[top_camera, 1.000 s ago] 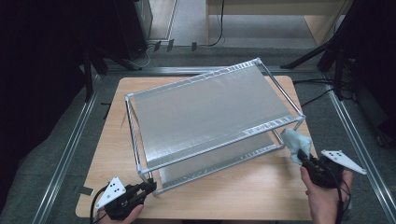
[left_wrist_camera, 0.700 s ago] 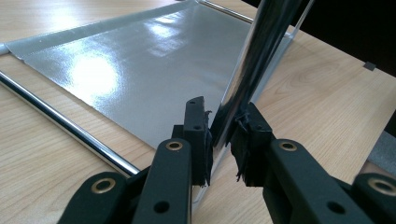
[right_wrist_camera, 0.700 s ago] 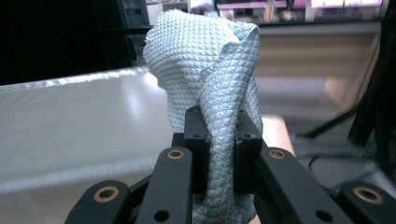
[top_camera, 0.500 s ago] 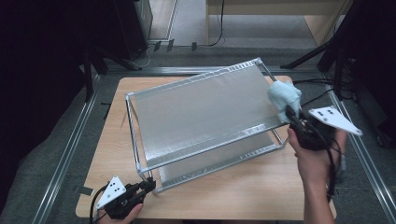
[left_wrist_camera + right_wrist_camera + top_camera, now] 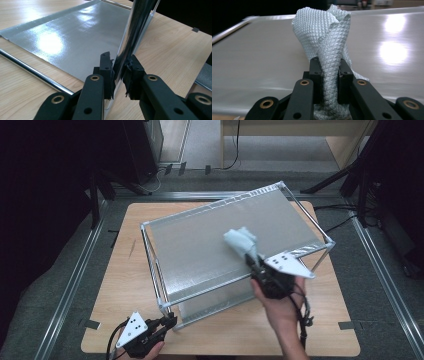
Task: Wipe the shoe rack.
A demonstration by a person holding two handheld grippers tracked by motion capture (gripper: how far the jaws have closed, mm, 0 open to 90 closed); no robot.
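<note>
**Cloth on the top shelf, rack leg clamped**

High view: the right gripper (image 5: 254, 261) holds a pale cloth (image 5: 240, 241) on the rack (image 5: 200, 250) top shelf; the left gripper (image 5: 169, 322) sits at the near corner leg.

Left gripper view: jaws clamped on the chrome leg (image 5: 132, 35).

Right gripper view: jaws pinch the quilted cloth (image 5: 329, 47) — bunched upright.

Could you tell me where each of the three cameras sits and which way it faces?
High view: above the table, looking forward and down at the rack; both hands enter from below.
Left gripper view: on the left gripper, facing the rack's chrome post.
Right gripper view: on the right gripper, facing the cloth.
All share the rack.
</note>
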